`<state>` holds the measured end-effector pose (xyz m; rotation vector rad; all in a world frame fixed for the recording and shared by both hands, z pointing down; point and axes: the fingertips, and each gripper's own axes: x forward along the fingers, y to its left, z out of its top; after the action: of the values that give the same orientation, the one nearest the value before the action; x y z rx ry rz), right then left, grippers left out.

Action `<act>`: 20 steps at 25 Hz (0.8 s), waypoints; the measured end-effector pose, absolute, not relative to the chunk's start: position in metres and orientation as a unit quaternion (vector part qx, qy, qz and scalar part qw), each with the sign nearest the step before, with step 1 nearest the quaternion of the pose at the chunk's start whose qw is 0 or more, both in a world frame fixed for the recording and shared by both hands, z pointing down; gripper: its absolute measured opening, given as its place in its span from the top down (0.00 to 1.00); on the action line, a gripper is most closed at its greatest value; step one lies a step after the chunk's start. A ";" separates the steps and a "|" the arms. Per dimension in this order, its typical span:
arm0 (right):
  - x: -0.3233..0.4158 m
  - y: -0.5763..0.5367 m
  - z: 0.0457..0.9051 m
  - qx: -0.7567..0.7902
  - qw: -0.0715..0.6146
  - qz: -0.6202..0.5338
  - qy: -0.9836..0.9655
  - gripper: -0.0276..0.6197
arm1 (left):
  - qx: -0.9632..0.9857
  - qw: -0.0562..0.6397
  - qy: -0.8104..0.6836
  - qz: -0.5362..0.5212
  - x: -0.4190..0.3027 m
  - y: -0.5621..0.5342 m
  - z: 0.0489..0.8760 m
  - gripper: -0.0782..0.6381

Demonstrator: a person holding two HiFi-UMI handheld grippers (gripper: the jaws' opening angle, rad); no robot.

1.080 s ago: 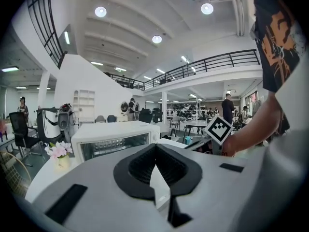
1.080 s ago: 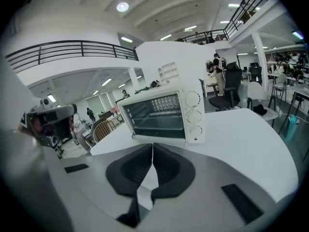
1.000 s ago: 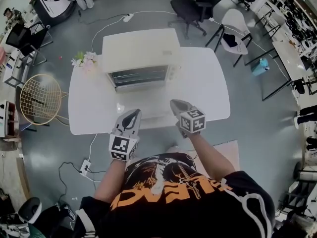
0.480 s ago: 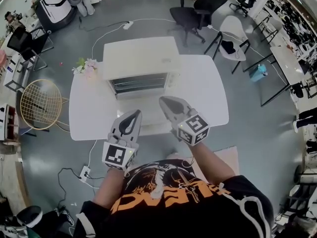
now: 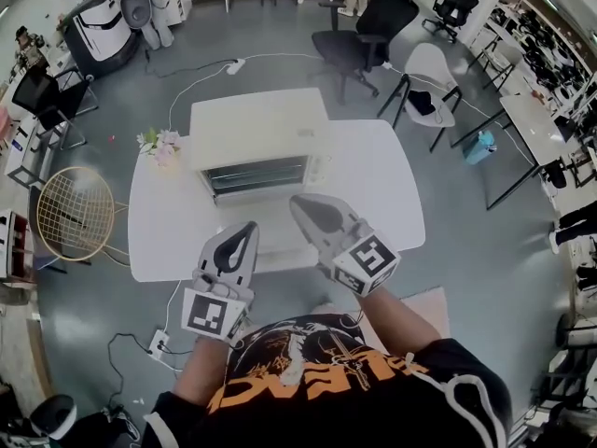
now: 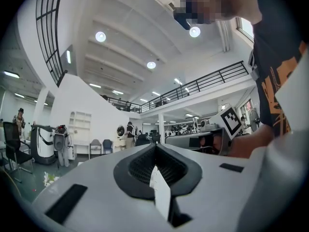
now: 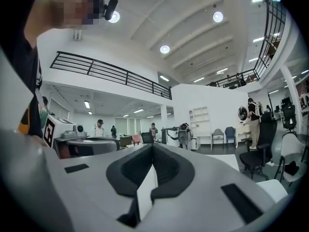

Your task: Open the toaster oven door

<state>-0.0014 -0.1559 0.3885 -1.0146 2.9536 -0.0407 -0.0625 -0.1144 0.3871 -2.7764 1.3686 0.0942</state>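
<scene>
Person in a black T-shirt w/ orange print is standing at a white rectangular table (image 5: 392, 194), holding a gripper in each hand. The cream box-shaped toaster oven (image 5: 259, 124) is sitting at the table's far middle. Its glass-fronted door (image 5: 257, 174) is facing the person and looks shut; the handle is too small to make out. The right gripper (image 5: 300, 203) is hovering just in front of the door, jaws pressed together, nothing between them. The left gripper (image 5: 246, 229) is hanging nearer the table's front edge, also closed & empty.

Doing this step well, I'd judge: tip the right gripper down, part the jaws, take the handle mid-width, then pull toward the person & down in an arc. The left could steady the oven top vs. sliding.

Around: pale pink flowers (image 5: 159, 141) by the oven's left corner, a round gold wire chair (image 5: 75, 187) beside the table, a black office chair (image 5: 359, 35) behind. Nothing is lying in the door's swing path except the grippers themselves.
</scene>
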 end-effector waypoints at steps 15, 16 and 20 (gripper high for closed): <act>-0.001 -0.139 0.354 -0.317 0.023 0.032 0.948 0.94 | -0.895 0.058 0.440 0.050 -0.069 -0.104 0.348 0.86; -0.001 -0.139 0.356 -0.318 0.023 0.031 0.947 0.94 | -0.895 0.059 0.439 0.051 -0.069 -0.104 0.348 0.86; -0.001 -0.141 0.357 -0.321 0.022 0.029 0.946 0.94 | -0.896 0.057 0.436 0.055 -0.070 -0.104 0.346 0.86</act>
<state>-0.0014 -0.1409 0.3574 -0.9933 2.9317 0.0886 -0.0697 -0.1042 0.3460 -2.7183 1.3235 0.1655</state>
